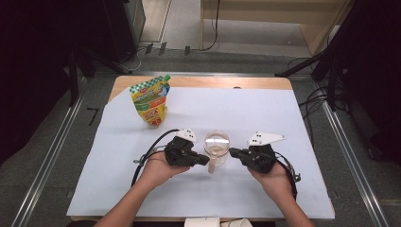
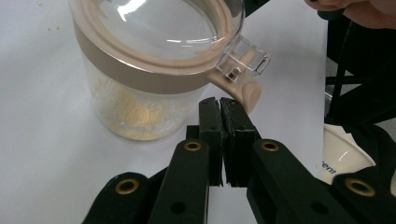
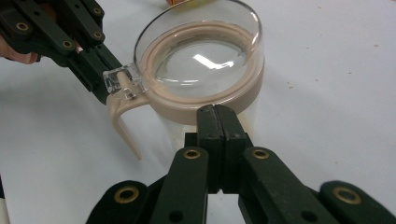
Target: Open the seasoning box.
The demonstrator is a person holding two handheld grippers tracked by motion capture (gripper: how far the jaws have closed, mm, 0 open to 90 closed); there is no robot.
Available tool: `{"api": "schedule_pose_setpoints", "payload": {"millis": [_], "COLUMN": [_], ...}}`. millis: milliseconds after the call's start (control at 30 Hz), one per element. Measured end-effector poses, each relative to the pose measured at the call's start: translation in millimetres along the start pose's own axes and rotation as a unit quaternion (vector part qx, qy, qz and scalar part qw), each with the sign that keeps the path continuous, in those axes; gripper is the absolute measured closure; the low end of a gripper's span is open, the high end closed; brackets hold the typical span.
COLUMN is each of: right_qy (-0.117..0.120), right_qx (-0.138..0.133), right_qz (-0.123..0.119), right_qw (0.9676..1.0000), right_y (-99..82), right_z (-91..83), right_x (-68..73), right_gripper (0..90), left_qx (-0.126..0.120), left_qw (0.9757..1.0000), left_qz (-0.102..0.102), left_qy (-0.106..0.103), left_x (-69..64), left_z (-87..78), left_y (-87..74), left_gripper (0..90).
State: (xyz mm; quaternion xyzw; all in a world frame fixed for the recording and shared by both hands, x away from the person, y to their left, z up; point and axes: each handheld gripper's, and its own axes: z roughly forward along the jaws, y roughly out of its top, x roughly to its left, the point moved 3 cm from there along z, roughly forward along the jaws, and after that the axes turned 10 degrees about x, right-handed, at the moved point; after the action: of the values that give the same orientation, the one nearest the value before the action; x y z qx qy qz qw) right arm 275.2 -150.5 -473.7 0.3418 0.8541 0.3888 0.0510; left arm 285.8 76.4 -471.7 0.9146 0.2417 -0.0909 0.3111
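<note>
White sheeting covers the bench (image 1: 142, 189), with a pouch (image 1: 151, 100) standing at the far left. Near the middle stands the jar (image 1: 216, 150), its clear lid (image 2: 163, 28) seated down on the tan band and the clasp (image 2: 243, 60) at its side not yet lifted; a little yellowish powder lies inside. The left gripper (image 1: 204, 160) is clenched on nothing, its tips just beside the clasp tab. The right gripper (image 1: 233, 152) is likewise clenched and empty, its tips at the band on the jar's right. By my reading the work is at its start: both grippers are set against the jar, the lid remains to be opened, and the pouch stands untouched, well apart.
</note>
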Motion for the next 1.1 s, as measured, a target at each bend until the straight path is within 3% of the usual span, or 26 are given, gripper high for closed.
{"api": "schedule_pose_setpoints", "payload": {"millis": [333, 500, 700, 833, 967, 1100], "right_qy": [-0.018, -0.023, -0.033, -0.037, -0.028, -0.023], "right_qx": [-0.012, -0.014, -0.004, 0.001, -0.011, -0.019], "right_qz": [0.004, 0.008, 0.016, 0.023, 0.033, 0.032], "right_qw": [0.9998, 0.9996, 0.9993, 0.9990, 0.9990, 0.9990], "right_y": [2.1, 3.4, 2.0, -0.2, -2.7, -8.4], "right_z": [2.5, 4.4, 7.1, 2.2, -10.2, -21.9], "right_x": [-6.8, -13.6, -19.8, -17.4, -10.5, 1.3], "right_gripper": [90.0, 90.0, 90.0, 90.0, 90.0, 90.0], "left_qx": [-0.013, -0.008, -0.012, -0.011, -0.012, -0.006], "left_qw": [0.9999, 1.0000, 0.9996, 0.9995, 0.9988, 0.9991], "left_qz": [-0.005, -0.003, -0.004, 0.002, -0.003, 0.008], "left_qy": [-0.006, 0.001, -0.024, -0.029, -0.048, -0.040], "left_x": [-3.6, -5.7, -10.9, -11.0, -10.3, -10.7], "left_z": [3.9, 9.6, 18.2, 15.3, 4.6, -5.1], "left_y": [5.2, 9.2, 15.0, 15.7, 14.7, 12.4], "left_gripper": [90.0, 90.0, 90.0, 89.8, 84.3, 76.5]}}
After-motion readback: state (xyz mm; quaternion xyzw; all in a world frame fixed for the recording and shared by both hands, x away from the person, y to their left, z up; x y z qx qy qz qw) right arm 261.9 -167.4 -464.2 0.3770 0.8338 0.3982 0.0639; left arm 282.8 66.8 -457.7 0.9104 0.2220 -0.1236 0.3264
